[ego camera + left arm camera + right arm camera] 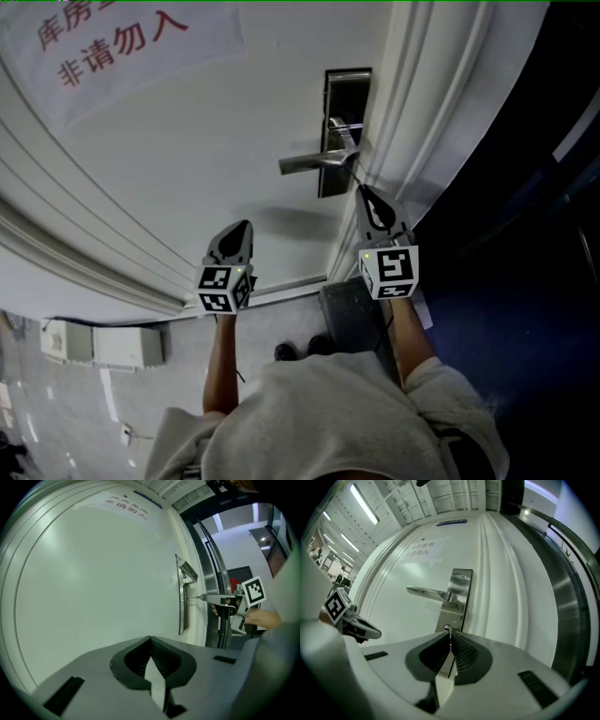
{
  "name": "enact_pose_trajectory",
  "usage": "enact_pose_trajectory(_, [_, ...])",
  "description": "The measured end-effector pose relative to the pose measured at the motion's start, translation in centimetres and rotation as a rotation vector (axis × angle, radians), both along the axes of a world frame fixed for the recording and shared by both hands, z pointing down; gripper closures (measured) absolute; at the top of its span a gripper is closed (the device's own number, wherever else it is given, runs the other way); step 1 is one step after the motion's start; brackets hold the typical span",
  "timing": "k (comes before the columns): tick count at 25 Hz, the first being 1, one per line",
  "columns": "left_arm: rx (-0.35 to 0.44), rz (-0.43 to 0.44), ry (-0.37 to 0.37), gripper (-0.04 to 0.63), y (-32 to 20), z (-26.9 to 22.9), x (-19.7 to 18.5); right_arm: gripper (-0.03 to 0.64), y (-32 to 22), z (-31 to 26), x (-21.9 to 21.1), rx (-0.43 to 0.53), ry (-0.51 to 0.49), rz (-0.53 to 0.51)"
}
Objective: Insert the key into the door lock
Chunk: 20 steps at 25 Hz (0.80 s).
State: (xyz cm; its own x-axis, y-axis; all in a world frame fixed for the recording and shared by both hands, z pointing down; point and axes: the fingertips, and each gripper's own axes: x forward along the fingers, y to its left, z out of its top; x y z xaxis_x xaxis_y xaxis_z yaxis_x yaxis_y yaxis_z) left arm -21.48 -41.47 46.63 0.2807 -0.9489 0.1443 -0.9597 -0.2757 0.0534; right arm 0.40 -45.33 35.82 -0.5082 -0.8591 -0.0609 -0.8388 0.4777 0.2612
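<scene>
Nearly there I reckon; right gripper (449, 638) pinching the key (448, 631), tip at the lock (455, 605) just ahead; pushing it in remains; left gripper (150, 641) pressed together, empty.

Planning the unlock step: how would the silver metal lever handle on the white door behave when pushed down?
The silver metal lever handle looks rigid, so it probably pivots at its steel lock plate rather than bending. Its smooth, shiny surface may make it slippery to push.
</scene>
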Motion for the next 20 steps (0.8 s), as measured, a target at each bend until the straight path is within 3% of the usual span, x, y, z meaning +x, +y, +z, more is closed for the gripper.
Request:
enact_pose_trajectory(9, [0.0, 0.01, 0.008, 0.578, -0.2, 0.3, -0.2, 0.588, 0.1, -1.3, -1.0, 0.149, 0.249, 0.022])
enact_pose_trajectory(20, [0.011, 0.035, 0.016, 0.578, -0.8, -0.4, 0.6, 0.588, 0.5, 0.7, -1.9, 0.426, 0.816, 0.1])
